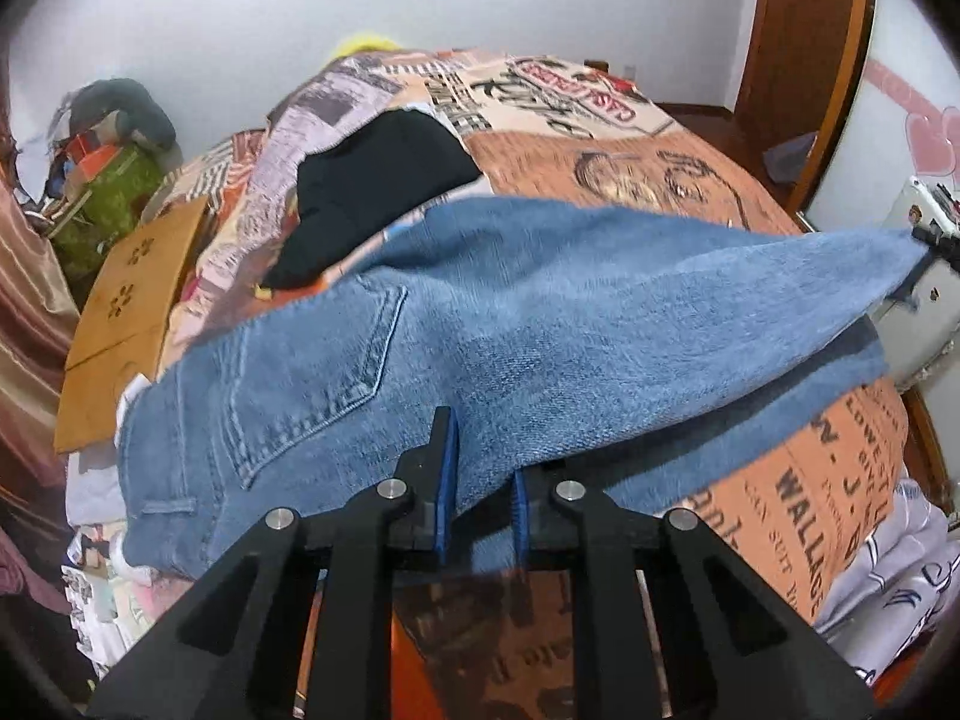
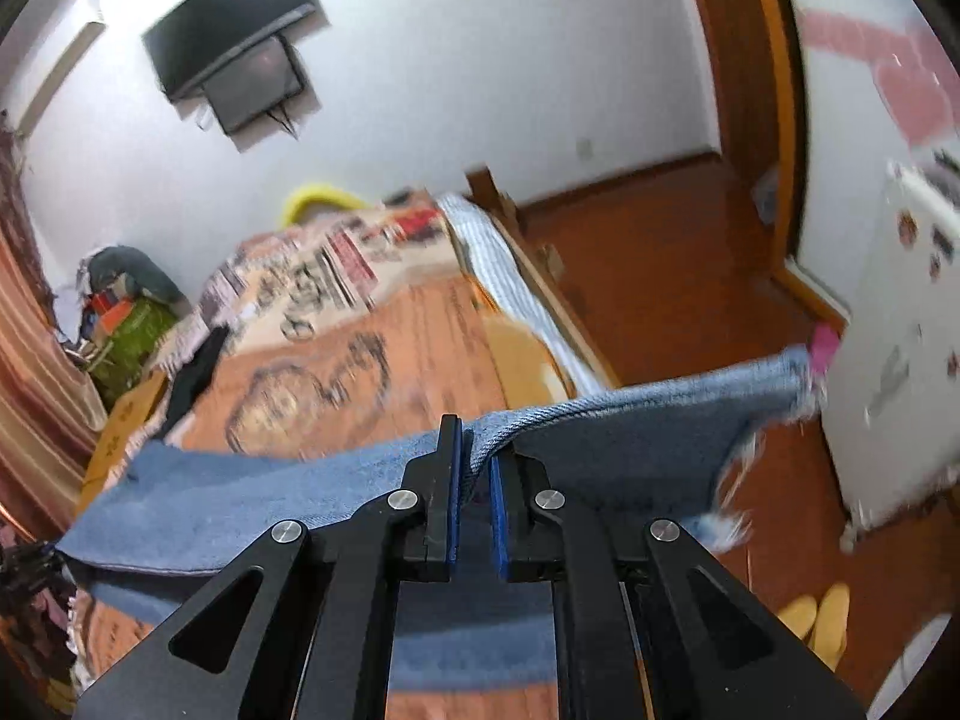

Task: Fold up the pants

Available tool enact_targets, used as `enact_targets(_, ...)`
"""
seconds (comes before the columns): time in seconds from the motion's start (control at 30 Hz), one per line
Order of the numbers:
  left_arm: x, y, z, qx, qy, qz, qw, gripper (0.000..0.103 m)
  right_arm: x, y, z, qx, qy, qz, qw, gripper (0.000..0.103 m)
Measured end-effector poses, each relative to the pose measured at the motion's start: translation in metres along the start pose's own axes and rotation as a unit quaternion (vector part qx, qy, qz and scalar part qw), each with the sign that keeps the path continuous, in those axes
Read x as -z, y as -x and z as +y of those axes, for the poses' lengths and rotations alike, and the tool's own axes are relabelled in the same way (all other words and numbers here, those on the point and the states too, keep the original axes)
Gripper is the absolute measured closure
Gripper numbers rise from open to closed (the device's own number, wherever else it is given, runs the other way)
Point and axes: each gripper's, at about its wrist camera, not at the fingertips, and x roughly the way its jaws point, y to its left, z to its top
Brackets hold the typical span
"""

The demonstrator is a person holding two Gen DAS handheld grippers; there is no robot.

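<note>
Pants [image 1: 480,324] of blue denim lie across the bed [image 1: 660,180] with its printed orange cover, waist end toward a wooden board [image 1: 129,312] at the bed's side. Left gripper [image 1: 483,480] pinches a fold of the denim between its blue pads. Right gripper [image 2: 474,468] is pressed together on a leg edge, lifting the fabric above the bed. A black garment [image 1: 372,180] rests on the bed beyond the pants.
</note>
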Motion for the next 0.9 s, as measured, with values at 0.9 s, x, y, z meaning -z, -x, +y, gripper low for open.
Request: enact_targets(0.9, 0.012, 0.066, 0.052, -0.028, 0.084, -0.054, 0.9946, 0.065, 0.084, 0.001, -0.061, 0.069, -0.061, 0.104, 0.99, 0.073)
